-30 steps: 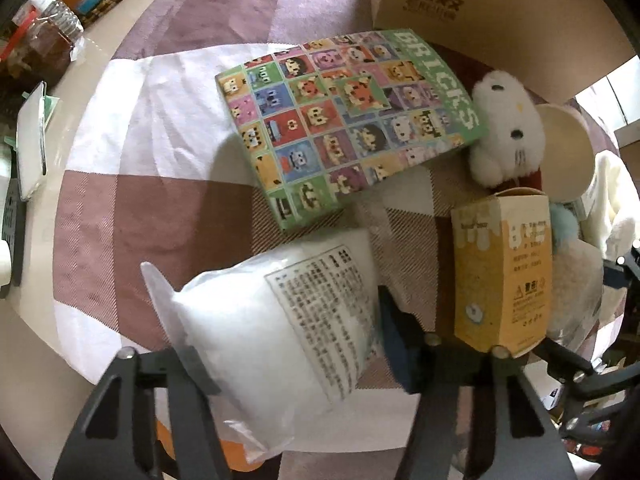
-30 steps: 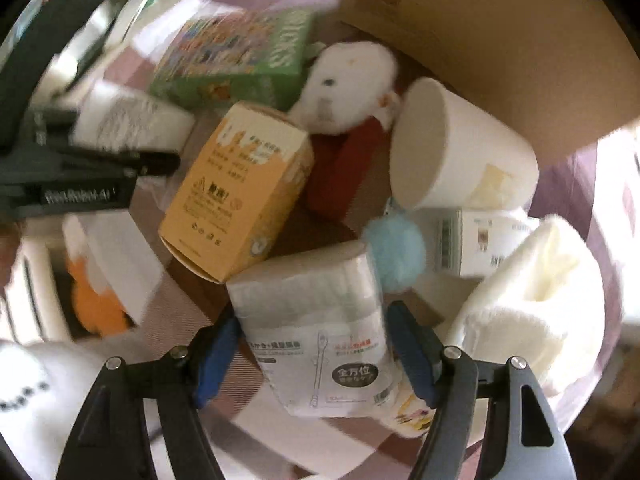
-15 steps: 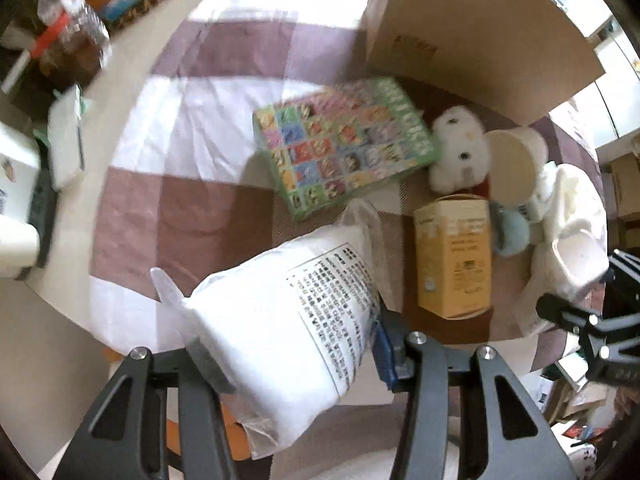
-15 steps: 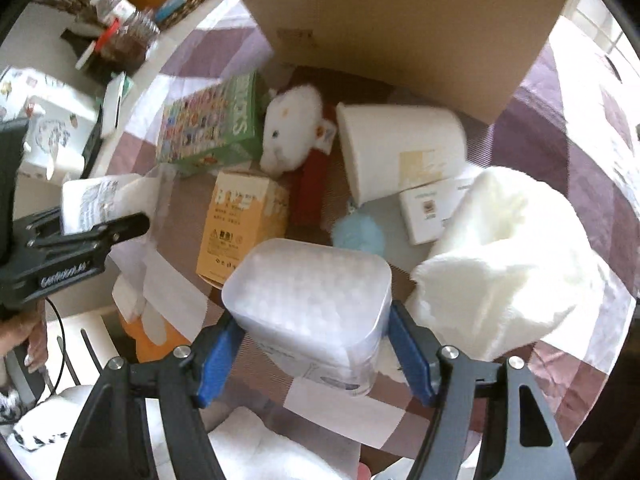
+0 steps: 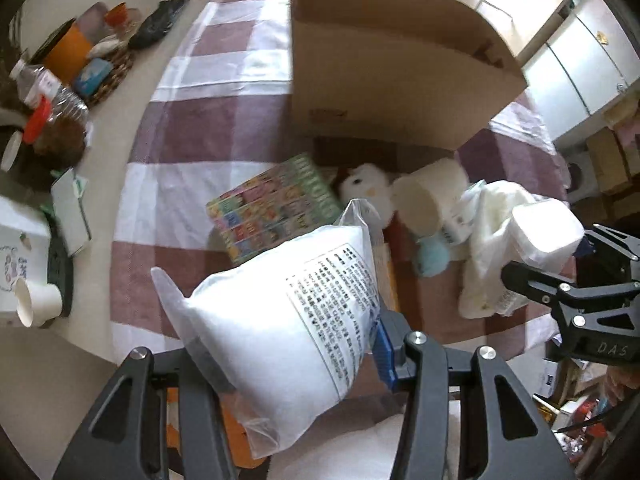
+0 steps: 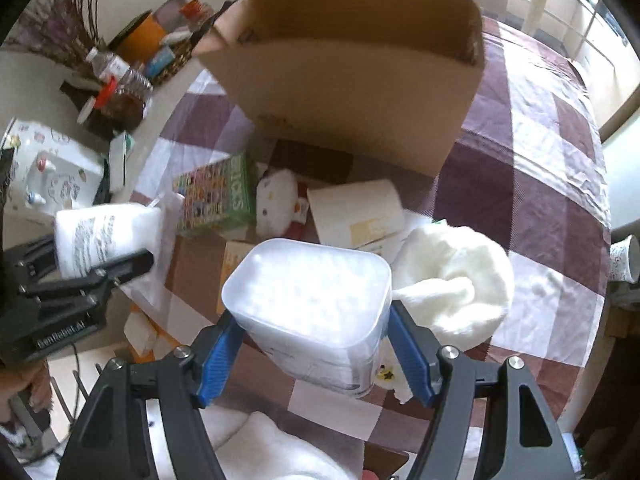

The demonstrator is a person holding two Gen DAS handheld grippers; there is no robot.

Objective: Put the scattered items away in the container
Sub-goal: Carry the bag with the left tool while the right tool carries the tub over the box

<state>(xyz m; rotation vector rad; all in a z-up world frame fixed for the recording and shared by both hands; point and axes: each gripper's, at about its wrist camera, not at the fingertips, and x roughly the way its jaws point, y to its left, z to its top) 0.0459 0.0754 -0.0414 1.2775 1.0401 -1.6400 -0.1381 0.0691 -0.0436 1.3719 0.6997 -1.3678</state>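
Observation:
My left gripper [image 5: 296, 356] is shut on a soft white bag [image 5: 280, 320] with a printed label, held high above the checked tablecloth. My right gripper [image 6: 316, 344] is shut on a clear tub of cotton swabs [image 6: 312, 300], also lifted; the same tub [image 5: 544, 236] shows at the right in the left wrist view. The open cardboard box [image 6: 352, 72] stands beyond both, its near wall facing me. Below lie a colourful bricks box [image 5: 276, 208], a white plush toy [image 5: 368, 184], a white cup on its side [image 6: 356, 208], a blue pompom [image 5: 434, 256] and a crumpled white cloth [image 6: 456, 276].
Bottles, an orange tub and a woven tray [image 5: 72, 64] crowd the counter at the far left. A paper cup [image 5: 36, 304] lies near a white appliance. Another paper cup [image 6: 624, 258] stands at the table's right edge. A yellow carton [image 6: 236, 256] is partly hidden under the tub.
Both grippers have risen well above the table with their loads, so the items below look smaller. The cardboard box's open top has come into view.

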